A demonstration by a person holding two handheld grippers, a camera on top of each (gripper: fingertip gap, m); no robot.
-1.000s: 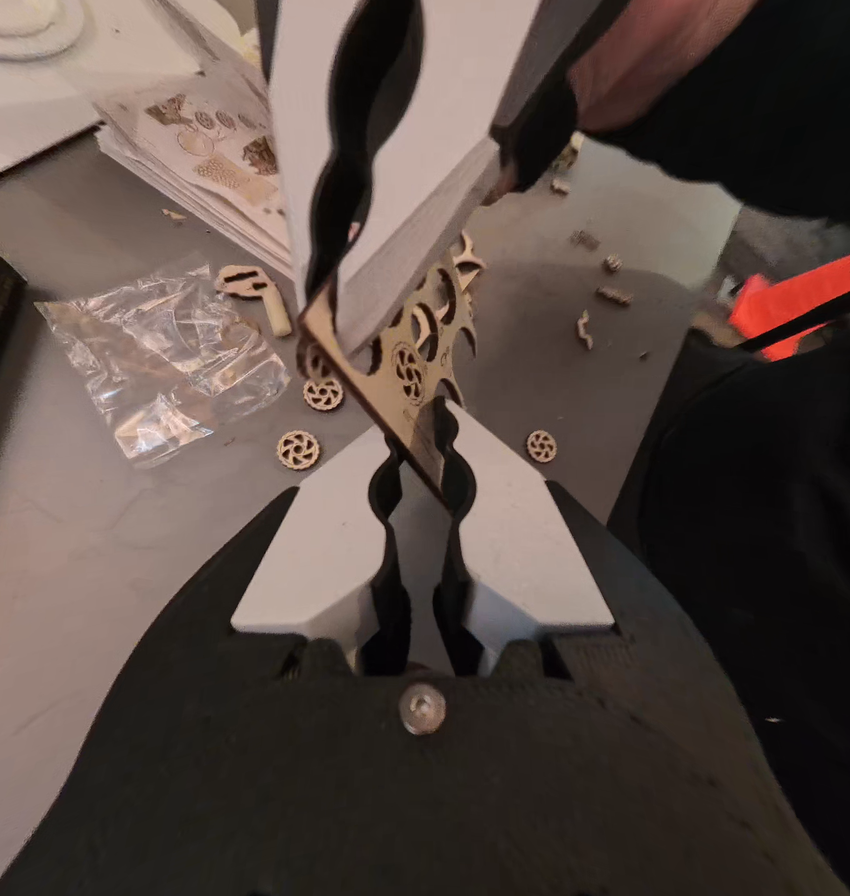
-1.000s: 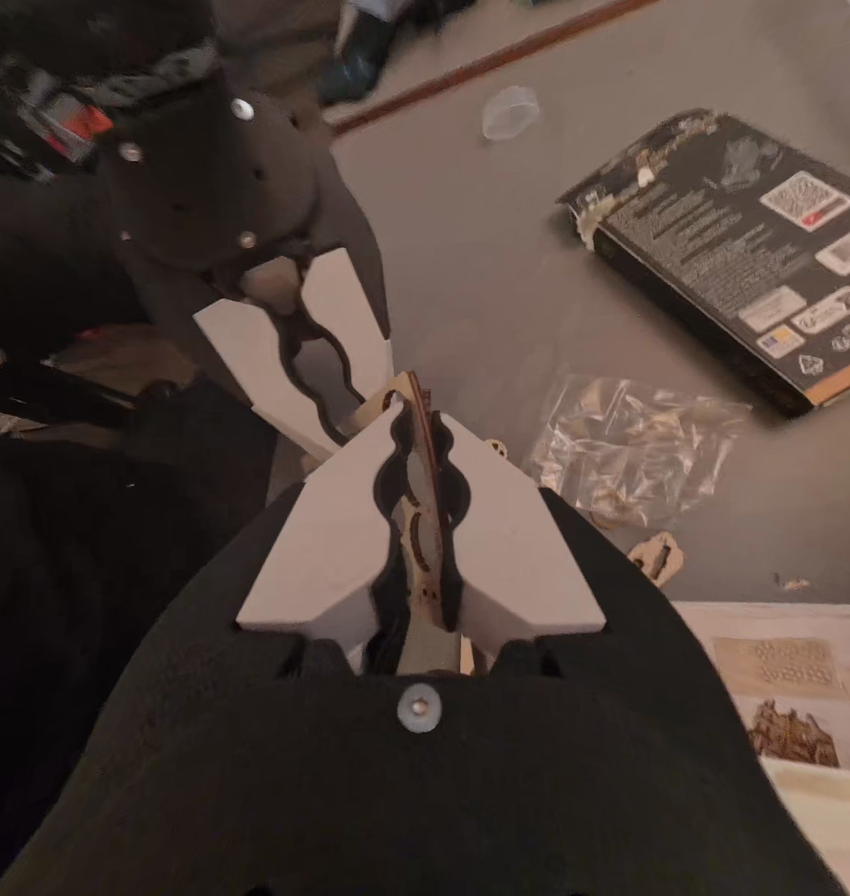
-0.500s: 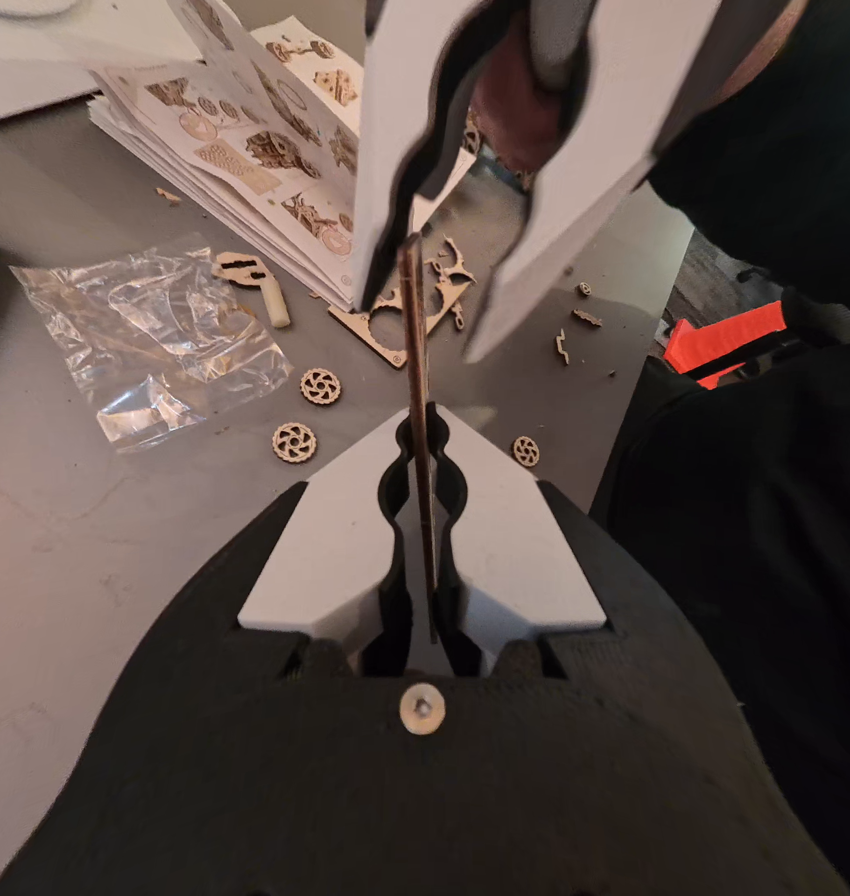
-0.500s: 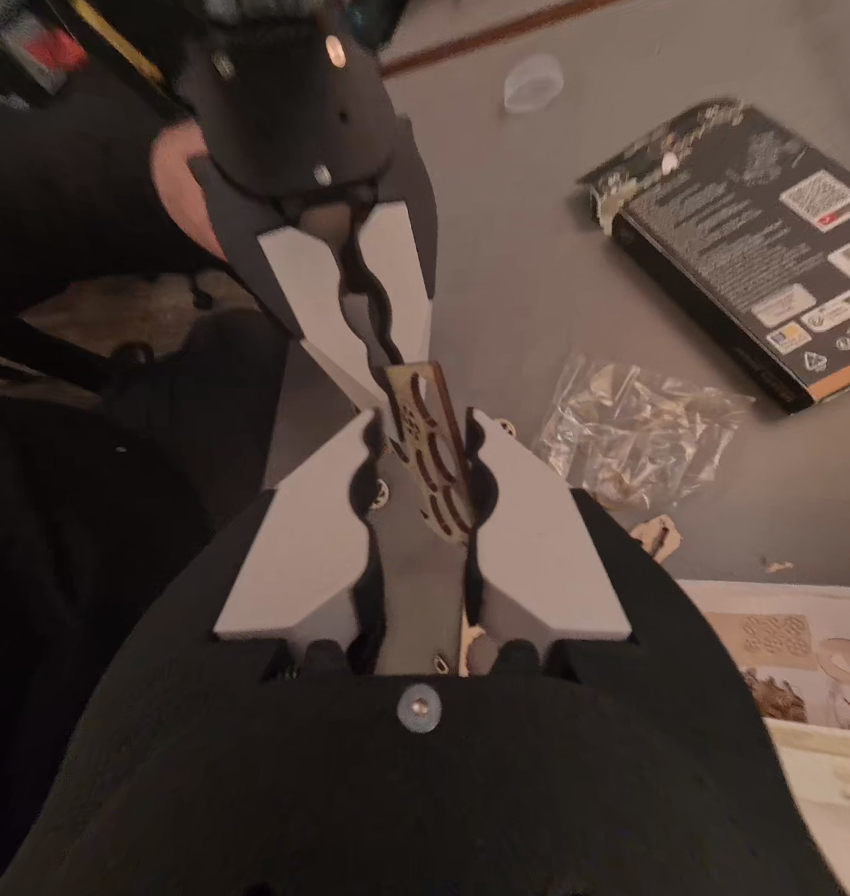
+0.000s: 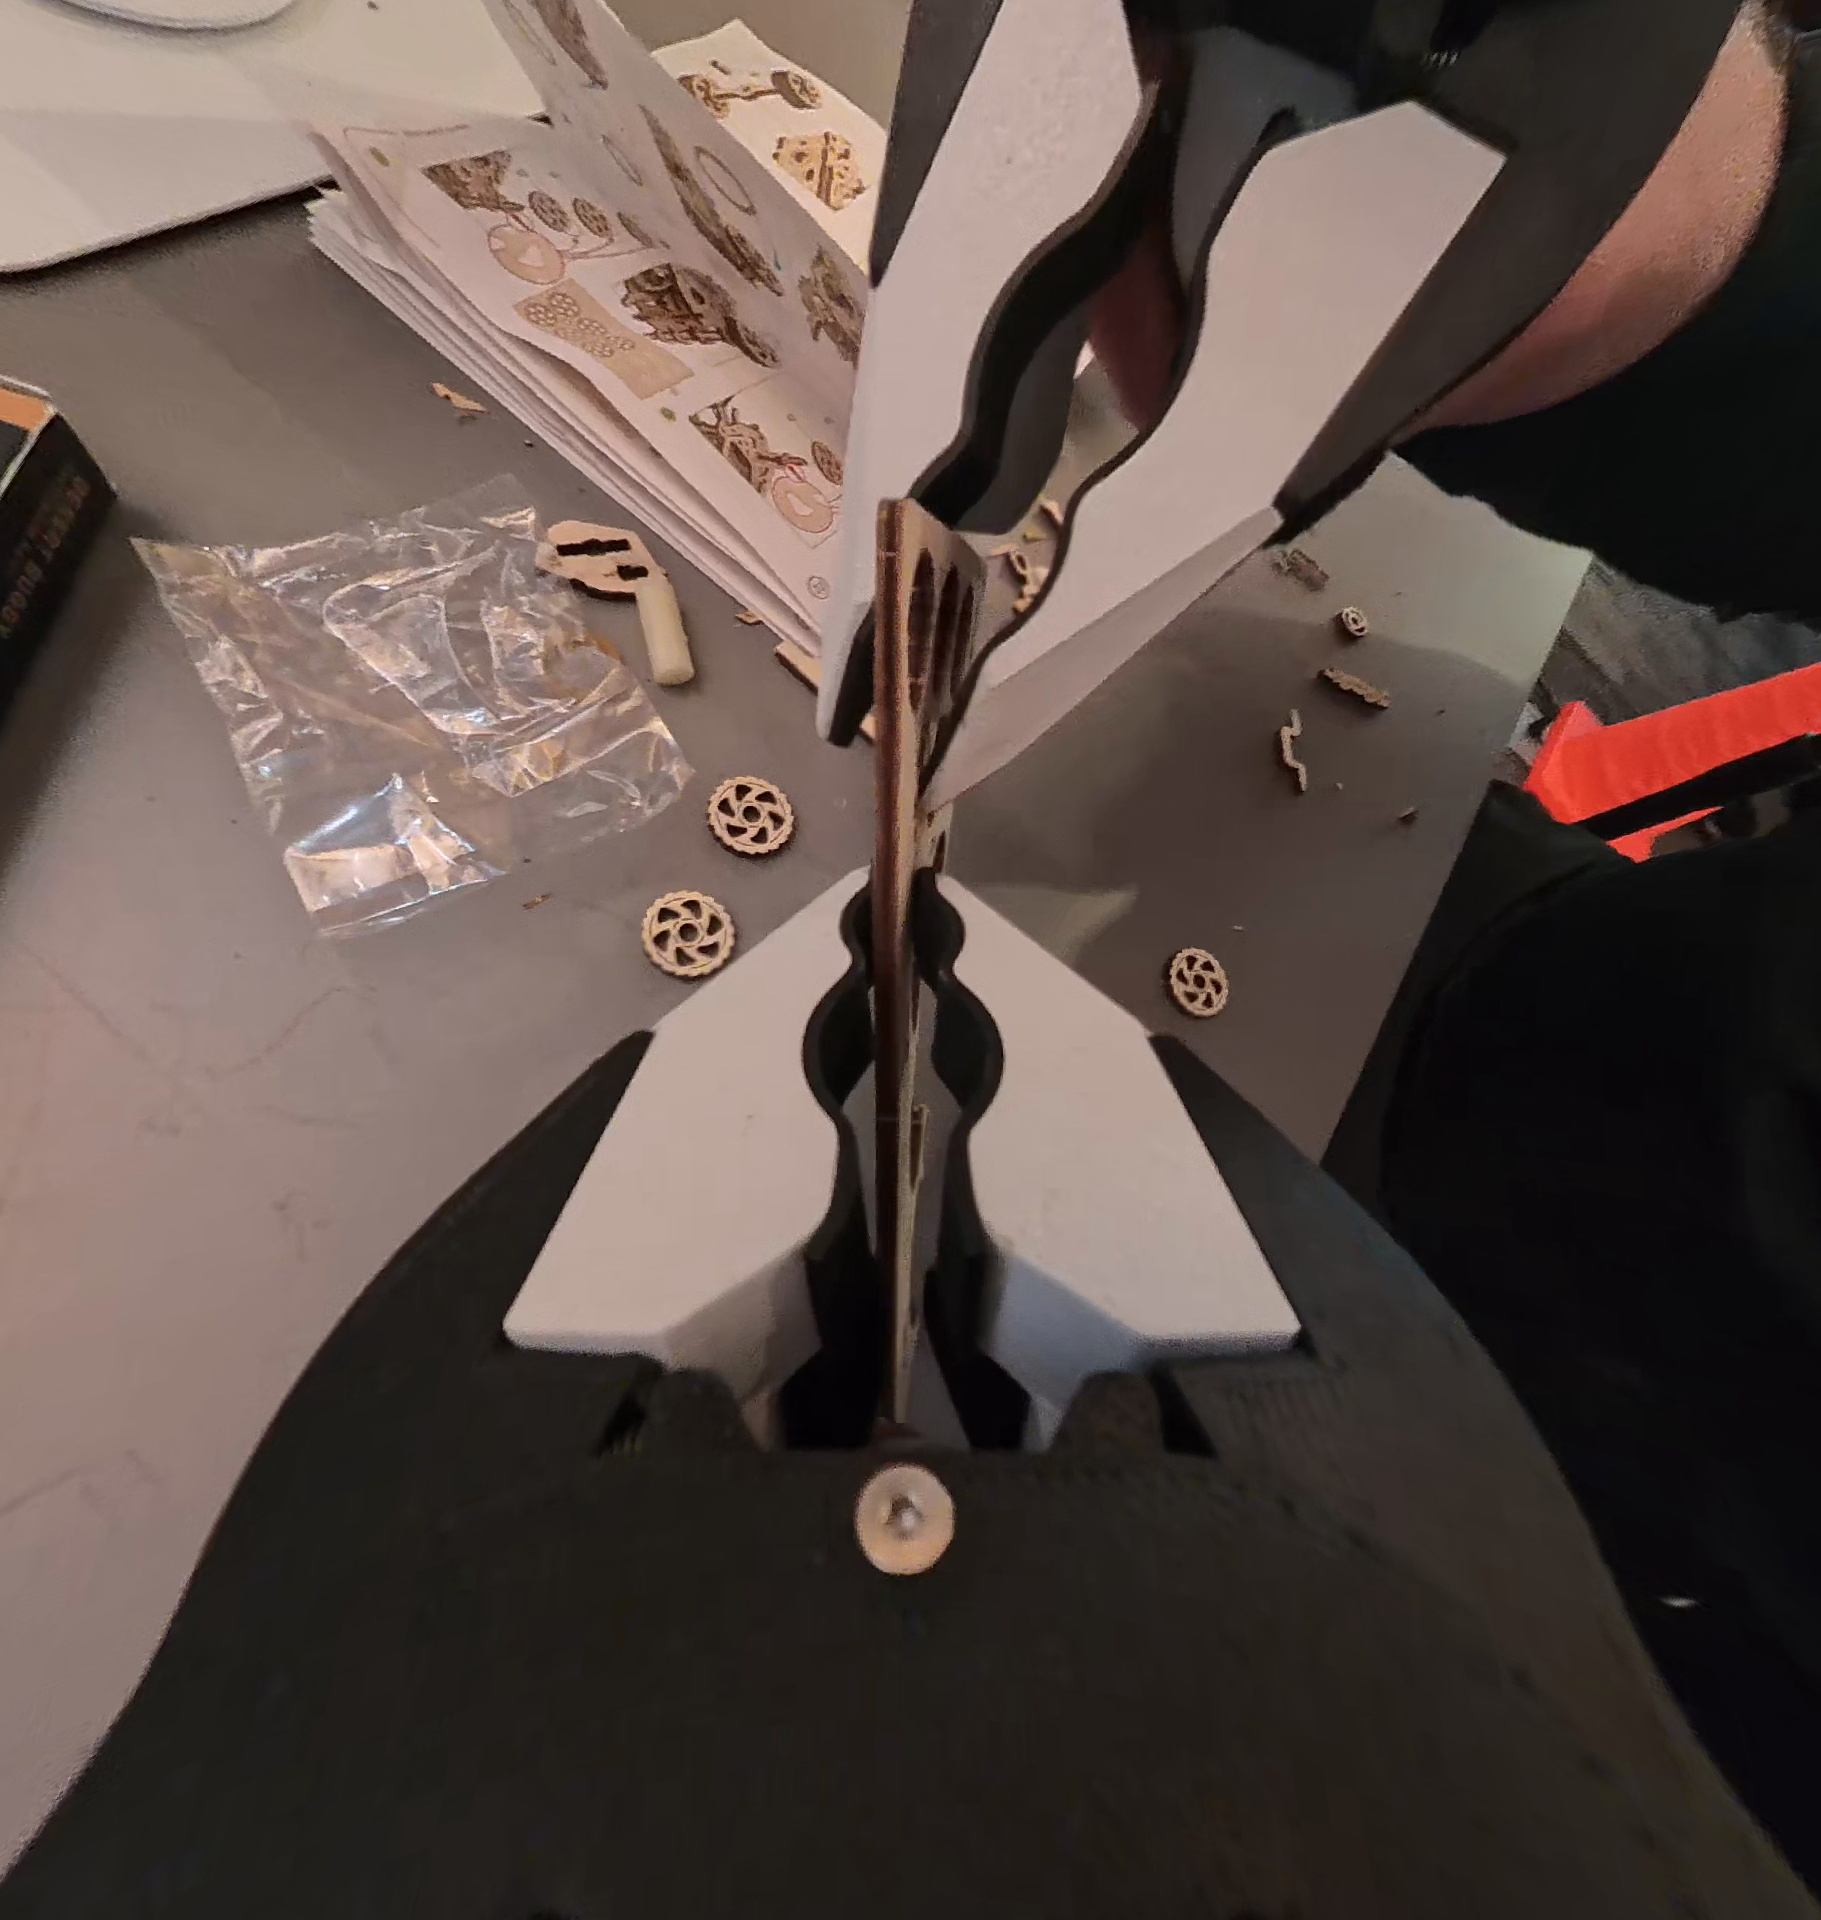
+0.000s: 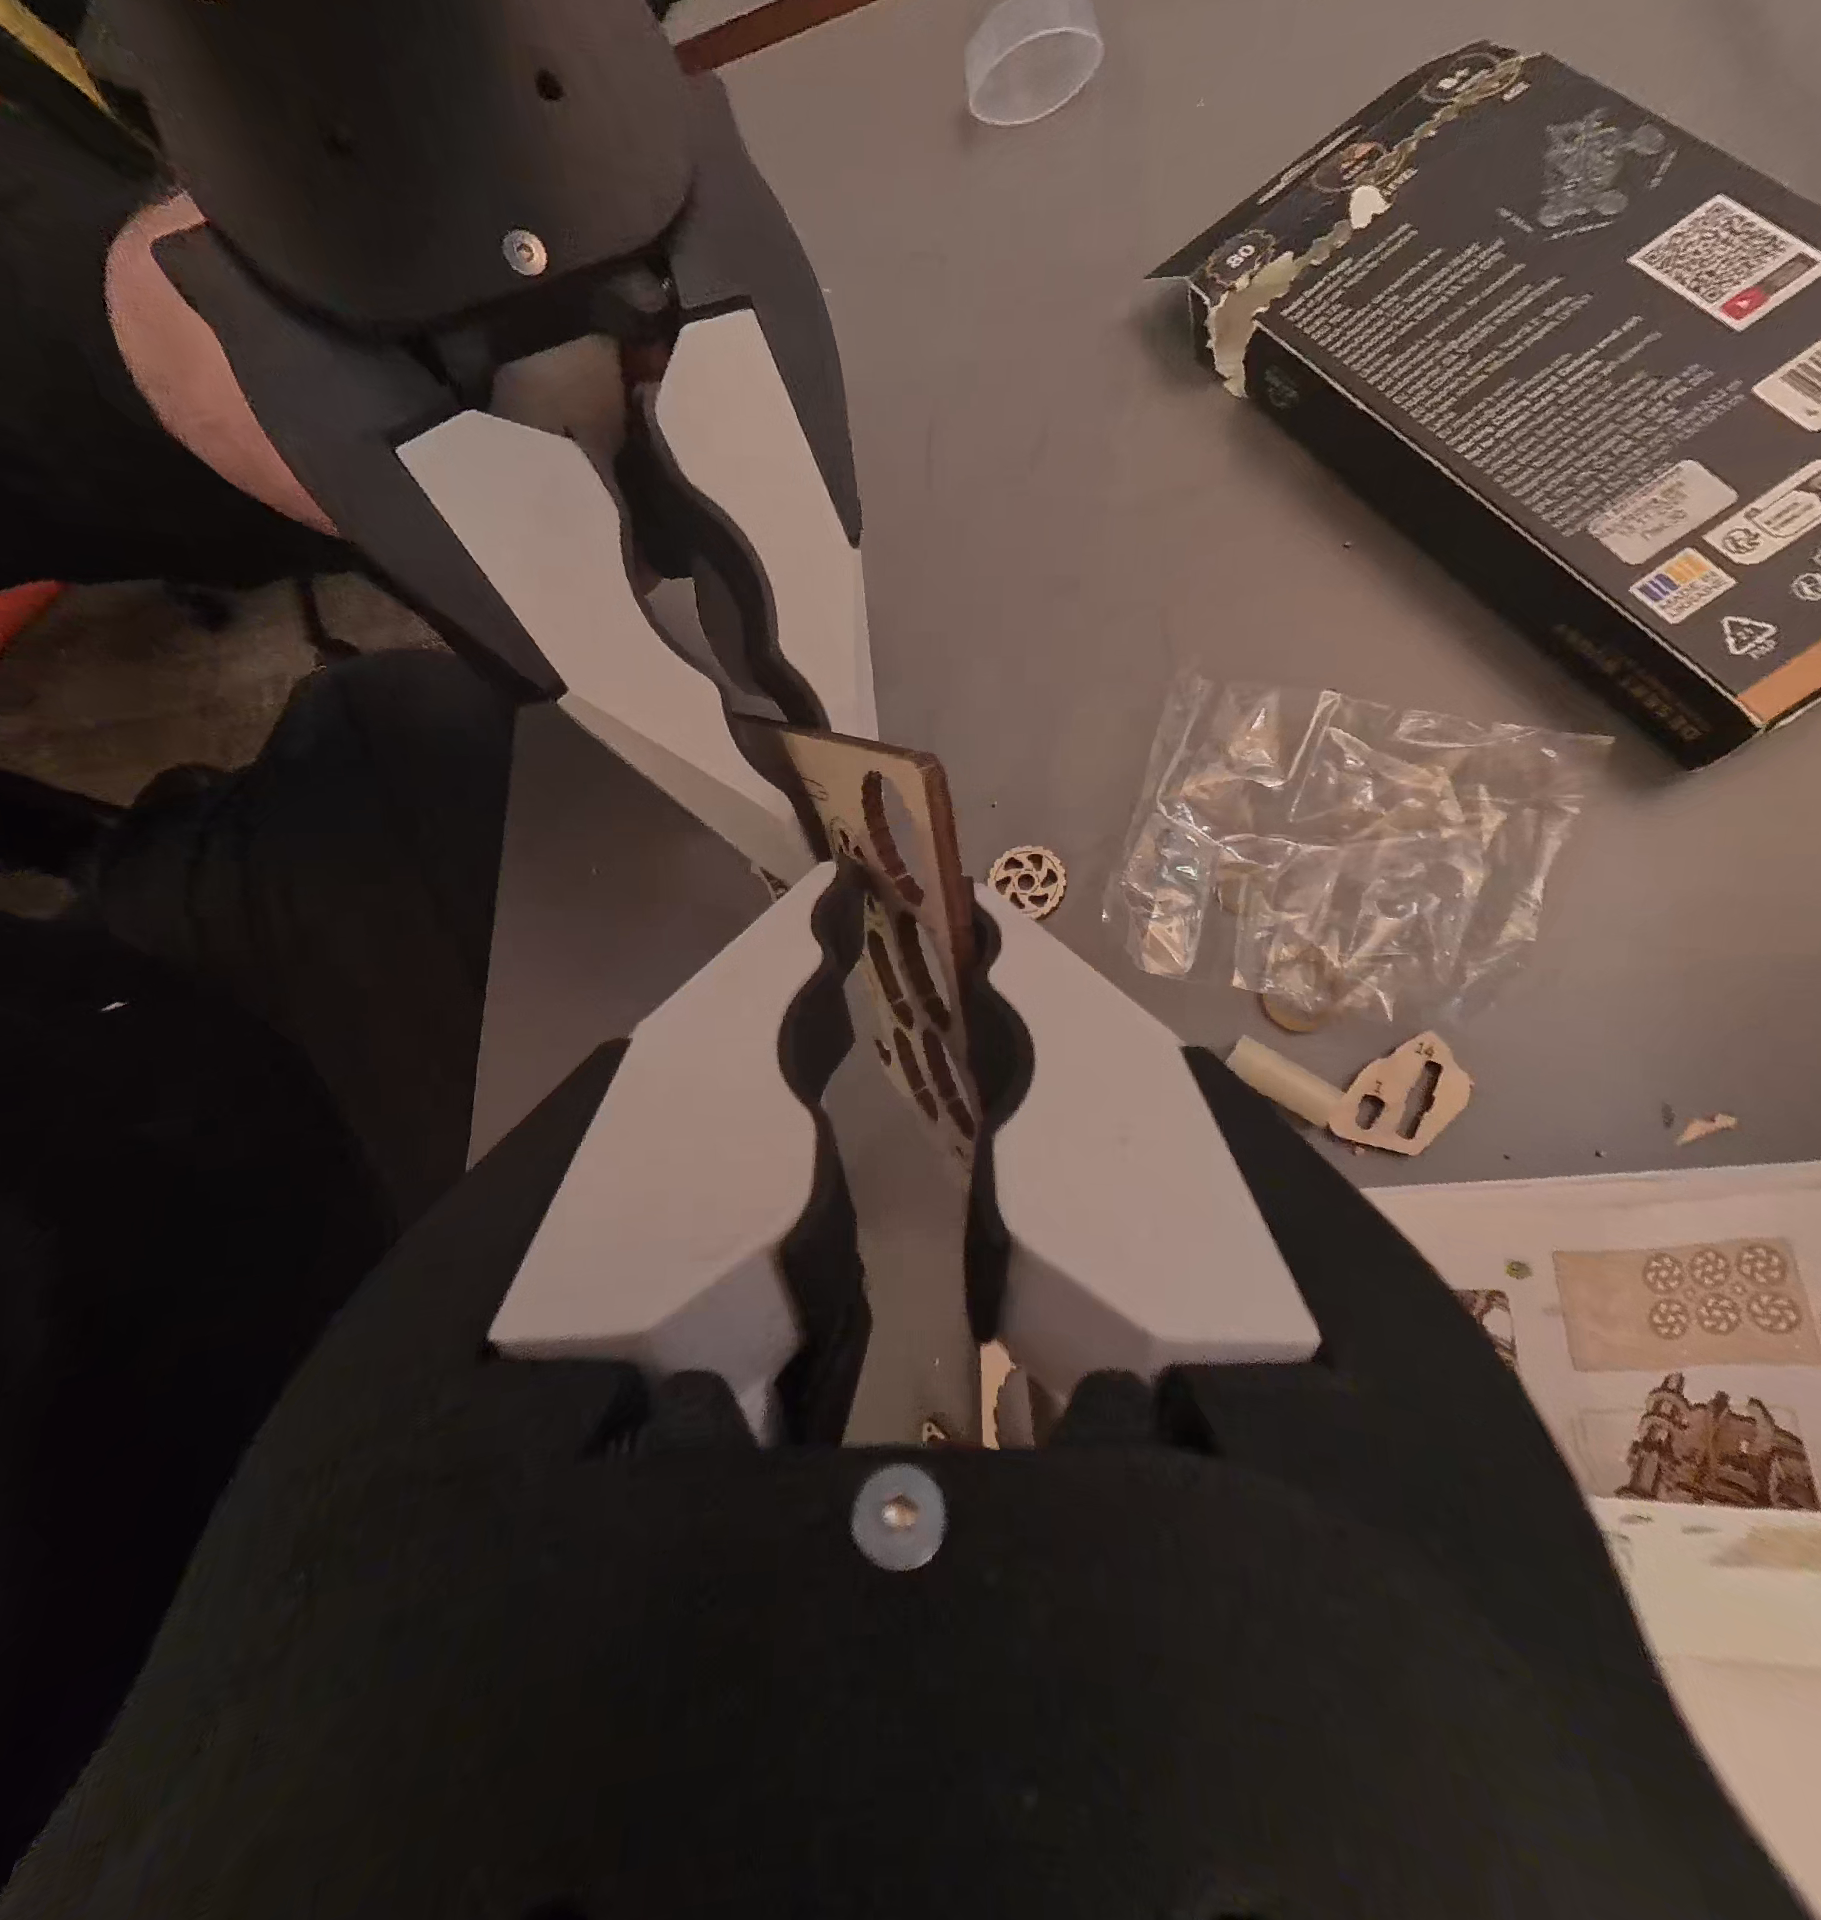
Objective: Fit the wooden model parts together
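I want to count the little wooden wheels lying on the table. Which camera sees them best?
The left wrist view: three little wooden wheels lie in plain sight on the grey table. The right wrist view shows only one.

A thin wooden sheet point(image 6: 911, 935) with rows of cut-out slots stands on edge between the parted white fingers of the right gripper point(image 6: 904, 894), leaning against the right-hand finger. Its far end is pinched by the left gripper point(image 6: 797, 758), which reaches in from the upper left. On the grey table point(image 6: 1041, 468) beyond lie a small wooden gear point(image 6: 1025, 881), a crumpled clear plastic bag point(image 6: 1332, 852), a black box point(image 6: 1571, 395), a clear plastic cup point(image 6: 1031, 57) and an open booklet point(image 6: 1664, 1340).
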